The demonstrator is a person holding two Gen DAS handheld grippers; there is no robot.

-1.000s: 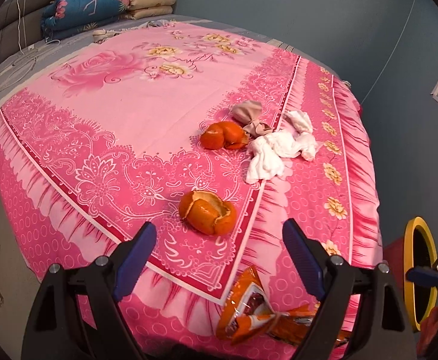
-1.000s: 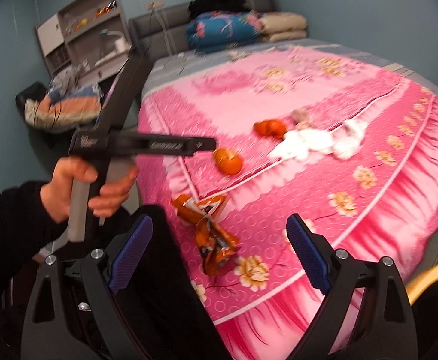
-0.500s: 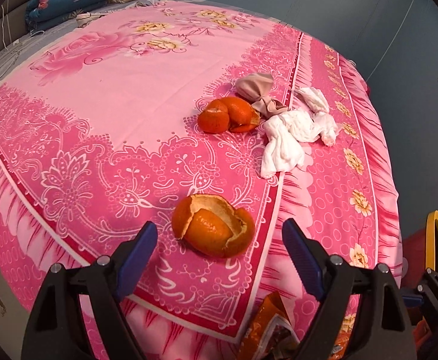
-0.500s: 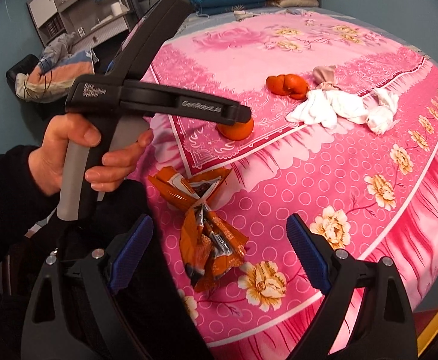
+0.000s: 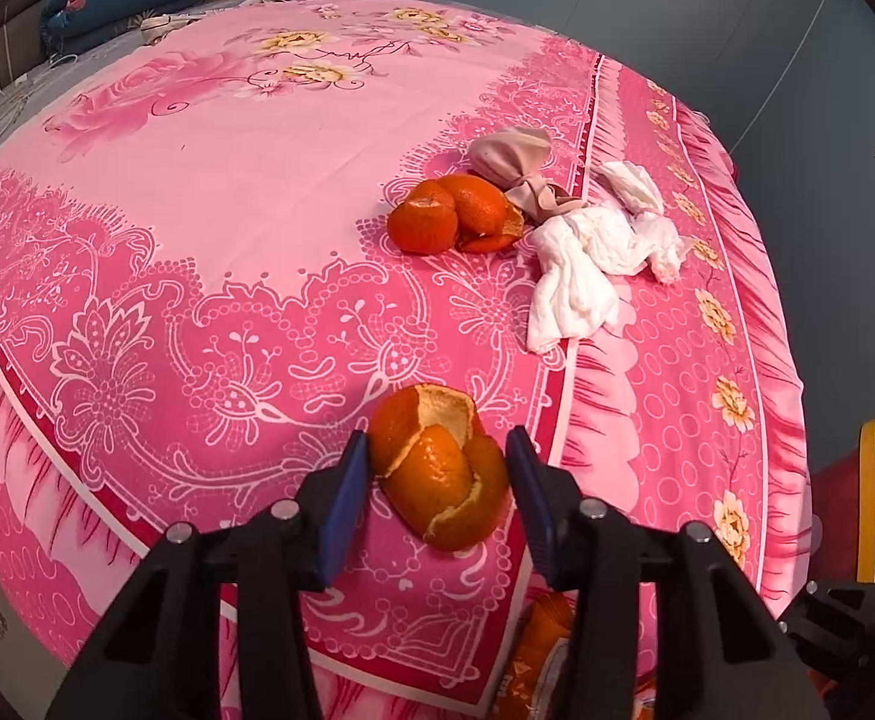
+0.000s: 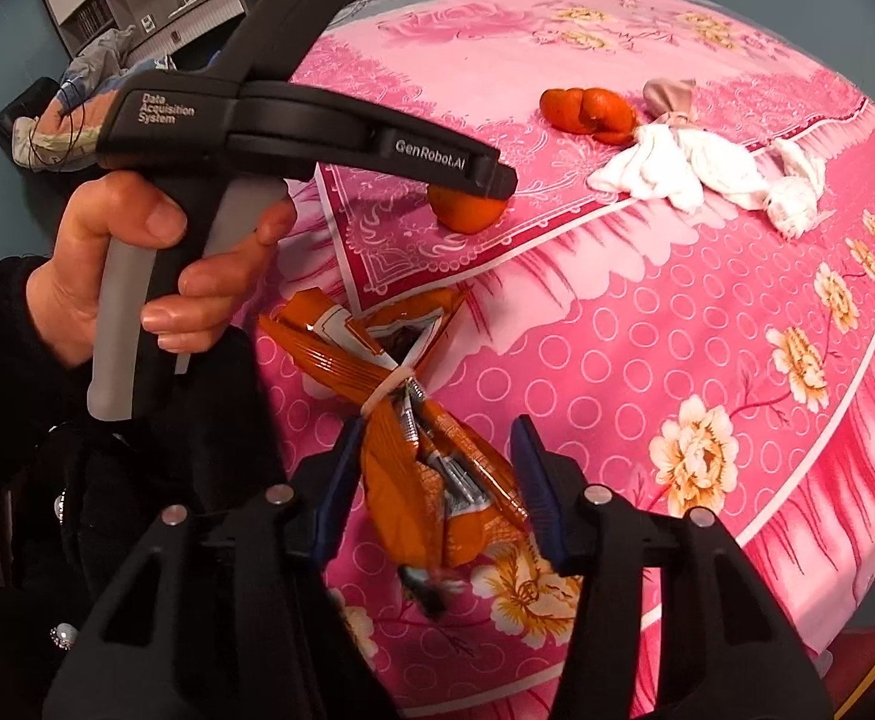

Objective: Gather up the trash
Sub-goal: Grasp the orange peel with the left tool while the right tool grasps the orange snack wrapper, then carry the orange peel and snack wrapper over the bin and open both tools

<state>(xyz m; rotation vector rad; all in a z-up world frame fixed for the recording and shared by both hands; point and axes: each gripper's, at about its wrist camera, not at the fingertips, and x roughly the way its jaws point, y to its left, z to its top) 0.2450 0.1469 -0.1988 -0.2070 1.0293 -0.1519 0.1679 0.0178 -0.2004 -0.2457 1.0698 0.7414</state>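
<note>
Left wrist view: left gripper (image 5: 437,483) pitched steeply down over pink bedspread (image 5: 257,192). Lower and closer than a second ago; jaws then wide, now closing around near orange peel (image 5: 437,471), pads just beside it, contact not confirmed. Peel long axis diagonal, open side up.

Right wrist view: right gripper (image 6: 437,477) pitched down at bed edge, jaws closing around orange snack wrapper (image 6: 431,480), not yet clamped. Wrapper long axis running away from camera, toward upper left. Left hand (image 6: 137,276) clenching other tool's handle.

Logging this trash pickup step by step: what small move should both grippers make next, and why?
Probably finish closing: the left gripper brackets the orange peel, the right gripper brackets the orange wrapper, and both jaws are closing on them.
</note>
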